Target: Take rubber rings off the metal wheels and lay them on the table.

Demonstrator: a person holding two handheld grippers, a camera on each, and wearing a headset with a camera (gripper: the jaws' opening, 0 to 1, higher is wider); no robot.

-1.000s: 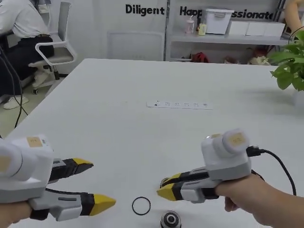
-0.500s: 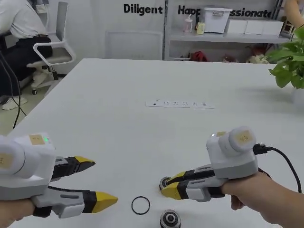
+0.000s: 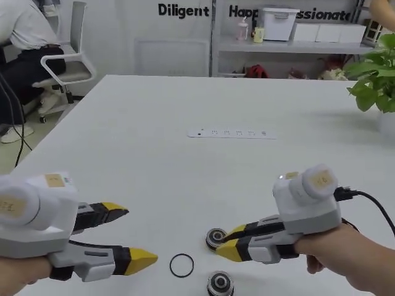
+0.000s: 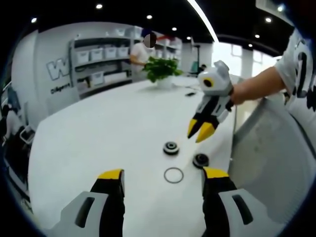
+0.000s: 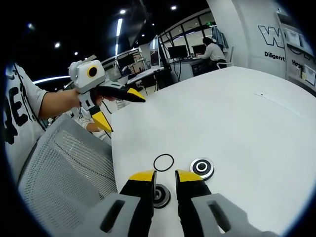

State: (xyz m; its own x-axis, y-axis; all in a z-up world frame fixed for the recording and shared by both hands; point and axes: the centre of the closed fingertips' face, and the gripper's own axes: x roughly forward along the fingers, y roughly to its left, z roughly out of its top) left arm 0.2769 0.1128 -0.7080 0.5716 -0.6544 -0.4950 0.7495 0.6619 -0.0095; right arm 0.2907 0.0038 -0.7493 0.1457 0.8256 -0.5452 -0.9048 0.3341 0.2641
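Left claw: wide, empty, near left. Right claw: narrow gap, empty, tips just beside far metal wheel. Rubber ring: flat on desk between claws; second metal wheel nearer

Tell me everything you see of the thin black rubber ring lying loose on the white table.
The thin black rubber ring is a plain, slim, round loop. It lies flat on the white table, with bare tabletop showing through its middle. It is off any wheel and sits apart from the farther metal wheel and the nearer metal wheel, both to its right in the head view. It lies between the left gripper and the right gripper, and neither touches it.
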